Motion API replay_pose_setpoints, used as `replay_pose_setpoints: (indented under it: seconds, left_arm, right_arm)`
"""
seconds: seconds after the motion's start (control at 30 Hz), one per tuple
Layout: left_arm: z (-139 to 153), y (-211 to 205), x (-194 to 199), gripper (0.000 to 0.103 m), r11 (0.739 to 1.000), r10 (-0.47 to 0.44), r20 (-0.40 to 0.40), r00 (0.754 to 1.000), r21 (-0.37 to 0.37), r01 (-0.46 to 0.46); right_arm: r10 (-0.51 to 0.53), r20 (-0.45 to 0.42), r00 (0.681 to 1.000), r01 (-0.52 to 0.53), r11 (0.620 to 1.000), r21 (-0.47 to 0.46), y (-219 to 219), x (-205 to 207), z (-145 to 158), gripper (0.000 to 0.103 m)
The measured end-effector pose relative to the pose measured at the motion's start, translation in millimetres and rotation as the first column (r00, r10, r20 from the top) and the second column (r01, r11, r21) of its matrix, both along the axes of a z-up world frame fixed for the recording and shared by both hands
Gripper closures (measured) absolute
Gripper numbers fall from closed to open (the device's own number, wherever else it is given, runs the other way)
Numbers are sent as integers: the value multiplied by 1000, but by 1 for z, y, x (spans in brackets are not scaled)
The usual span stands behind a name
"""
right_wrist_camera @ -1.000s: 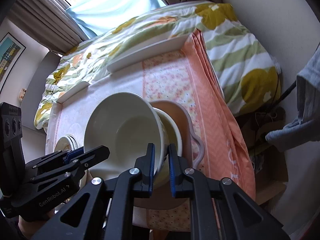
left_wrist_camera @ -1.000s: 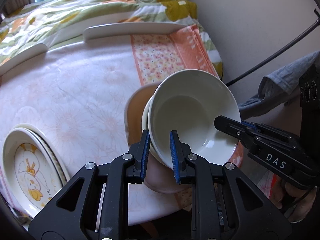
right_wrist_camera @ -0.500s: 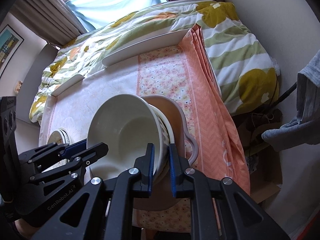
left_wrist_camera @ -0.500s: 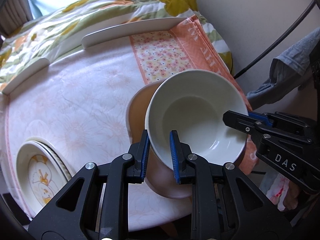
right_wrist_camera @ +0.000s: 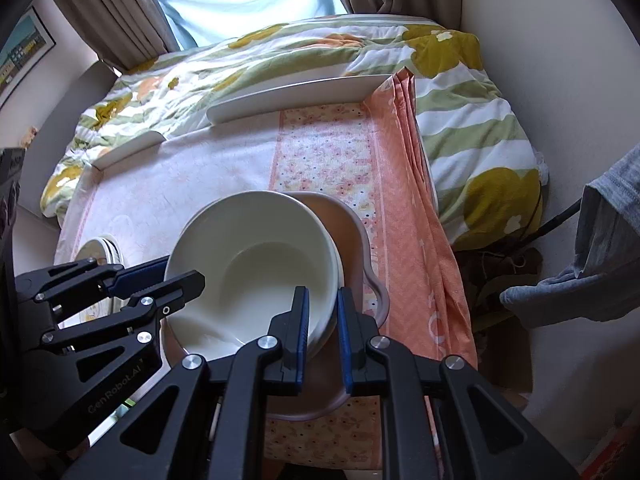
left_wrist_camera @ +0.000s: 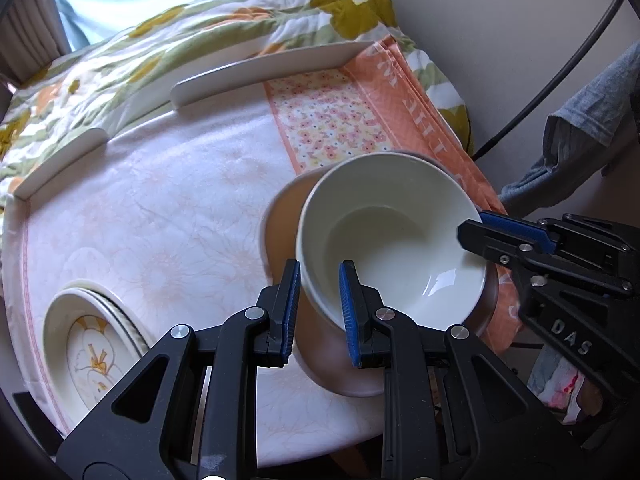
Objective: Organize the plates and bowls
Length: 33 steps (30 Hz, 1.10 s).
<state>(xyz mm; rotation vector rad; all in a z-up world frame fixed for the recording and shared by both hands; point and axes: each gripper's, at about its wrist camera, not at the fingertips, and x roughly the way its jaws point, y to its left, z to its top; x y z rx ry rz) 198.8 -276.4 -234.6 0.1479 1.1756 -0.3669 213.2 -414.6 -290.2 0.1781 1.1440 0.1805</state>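
A cream bowl (left_wrist_camera: 394, 240) sits nested on other bowls inside a wide pinkish-brown dish (left_wrist_camera: 280, 224) at the table's near right. My left gripper (left_wrist_camera: 319, 300) straddles the bowl's near rim, jaws slightly apart around it. My right gripper (right_wrist_camera: 322, 322) straddles the opposite rim (right_wrist_camera: 320, 280) the same way, and shows in the left wrist view (left_wrist_camera: 480, 224). A stack of plates with a yellow duck picture (left_wrist_camera: 92, 356) lies at the near left; it also shows in the right wrist view (right_wrist_camera: 100, 250).
The table carries a pale floral cloth (left_wrist_camera: 160, 208) with an orange flowered runner (left_wrist_camera: 332, 120) on the right. White raised edge rails (left_wrist_camera: 264, 68) line the far side. A quilted bedspread (right_wrist_camera: 280, 56) lies beyond. A wall and black cable (left_wrist_camera: 560, 76) stand to the right.
The cream bowl has come down and levelled, seating into the bowl beneath it in the pinkish dish. Both grippers followed it and their jaws look a little wider on the rim.
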Motion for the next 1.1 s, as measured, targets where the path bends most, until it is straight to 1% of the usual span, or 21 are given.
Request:
replay_pose_setpoints:
  seconds: [0.07,0.17,0.2,0.23,0.27,0.3,0.33,0.37,0.4,0.43,0.47,0.5,0.57,0.63,0.7,0.77,0.87,1.0,1.07,1.1]
  left_arm:
    - [8,5,-2,85,1000,6,19,1000,-12,-6]
    - [27,15,-9,85,1000,16,83,996,-20,-15]
    - [33,18,-12,83,1000,14,103,995,-21,-12]
    - [39,22,-16,71,1000,14,126,992,-15,-12]
    - [44,26,-20,40,1000,15,149,989,-3,-15]
    - [47,29,-24,22,1000,16,168,986,1,-16]
    - [52,35,-30,0,1000,20,201,979,-2,-20]
    - [57,40,-36,0,1000,22,230,973,-8,-21]
    - [59,45,-41,0,1000,14,245,969,-9,-12]
    - [58,48,-44,0,1000,1,242,970,2,-2]
    - [54,50,-45,0,1000,-12,230,973,24,7]
    - [51,52,-46,0,999,-20,220,975,35,13]
    - [37,55,-47,0,998,-39,178,983,62,29]
    - [24,55,-46,0,996,-56,136,989,79,45]
    - [13,55,-43,0,994,-64,104,993,91,55]
    - [4,53,-36,0,993,-71,68,995,99,64]
    - [-3,47,-31,0,992,-88,41,995,97,83]
    - [-13,36,-28,0,987,-117,17,993,115,115]
    - [-17,32,-26,0,985,-121,11,993,126,119]
    - [-19,31,-26,0,984,-120,13,993,132,118]
  right_arm:
    - [5,29,1000,-5,1000,16,-5,-5,8,90]
    - [24,72,997,-26,999,29,-8,-15,21,90]
    - [41,85,996,-44,998,36,-9,-20,25,90]
    - [60,88,994,-63,997,39,-9,-23,29,90]
    - [74,91,993,-77,996,38,-9,-27,31,90]
    - [85,94,992,-88,996,34,-9,-30,33,89]
    - [95,96,991,-98,995,27,-10,-34,35,81]
    - [104,97,990,-106,994,12,-11,-39,37,73]
    - [104,99,990,-105,994,12,-12,-40,37,47]
    - [109,102,989,-110,994,4,-14,-43,37,21]
    - [113,108,988,-113,994,-5,-15,-46,37,15]
    - [118,114,986,-116,993,-24,-15,-49,36,12]
    - [134,98,986,-127,989,-80,-14,-50,31,12]
    - [148,42,988,-140,979,-145,-13,-47,22,12]
    - [140,36,990,-129,970,-206,-13,-45,16,12]
    - [149,27,989,-138,960,-246,-12,-42,11,12]
    - [156,-21,987,-156,950,-272,-8,-36,1,12]
    - [194,-23,981,-191,928,-320,1,-31,-9,13]
    - [207,-30,978,-206,923,-325,5,-29,-15,20]
    - [210,-36,977,-210,922,-324,6,-28,-18,28]
